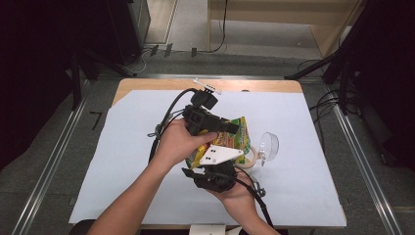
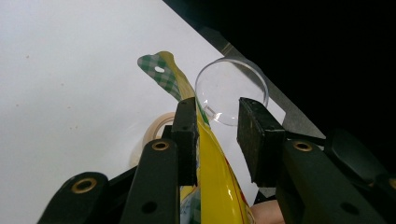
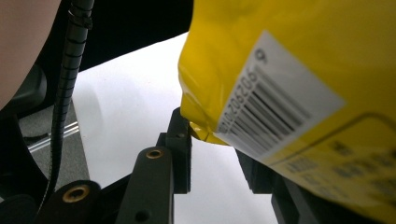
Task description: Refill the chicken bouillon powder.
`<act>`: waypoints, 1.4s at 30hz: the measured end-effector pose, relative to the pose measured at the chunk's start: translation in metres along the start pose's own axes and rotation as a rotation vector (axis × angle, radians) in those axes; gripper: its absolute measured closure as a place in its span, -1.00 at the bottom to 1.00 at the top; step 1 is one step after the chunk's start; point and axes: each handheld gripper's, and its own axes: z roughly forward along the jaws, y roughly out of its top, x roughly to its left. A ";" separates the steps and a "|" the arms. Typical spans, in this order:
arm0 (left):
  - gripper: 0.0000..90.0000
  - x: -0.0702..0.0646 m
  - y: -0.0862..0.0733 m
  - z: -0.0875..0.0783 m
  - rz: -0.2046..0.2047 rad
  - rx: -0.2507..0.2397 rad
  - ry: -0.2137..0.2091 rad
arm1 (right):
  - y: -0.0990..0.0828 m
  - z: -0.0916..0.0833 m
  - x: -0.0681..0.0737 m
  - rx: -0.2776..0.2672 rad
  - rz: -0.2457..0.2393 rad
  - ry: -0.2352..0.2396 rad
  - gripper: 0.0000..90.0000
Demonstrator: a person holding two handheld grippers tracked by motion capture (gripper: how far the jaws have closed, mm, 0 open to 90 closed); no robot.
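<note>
Table: a wooden top [image 1: 147,84] under a white sheet [image 1: 127,161], reaching from the near edge to the far one.
Right gripper [image 1: 215,171]: nearest, held from below; its jaws stand partly apart around the bottom corner of the yellow snack bag [image 3: 289,84]; whether the pads press it I cannot tell.
Left gripper [image 1: 230,128]: just beyond, jaws partly apart; the bag's edge lies against one pad [image 2: 187,135], the other pad stands clear.
Bag: lifted off the sheet between both grippers, near the table's middle.
Tape roll [image 1: 250,157]: on the sheet, just beside the bag.
Clear plastic lid [image 2: 231,91]: just right of the roll.
Room: grey floor [image 1: 195,63], black stands, wooden furniture at the back.
</note>
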 end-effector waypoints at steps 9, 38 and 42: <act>0.53 -0.001 -0.001 0.003 0.005 0.012 0.008 | -0.002 0.001 0.000 -0.001 0.005 0.004 0.53; 0.53 -0.003 -0.001 0.004 0.014 0.016 0.010 | -0.003 0.001 0.000 -0.003 0.017 0.008 0.54; 0.53 -0.003 -0.001 0.004 0.015 0.015 0.008 | -0.004 0.001 0.000 -0.006 0.015 0.008 0.54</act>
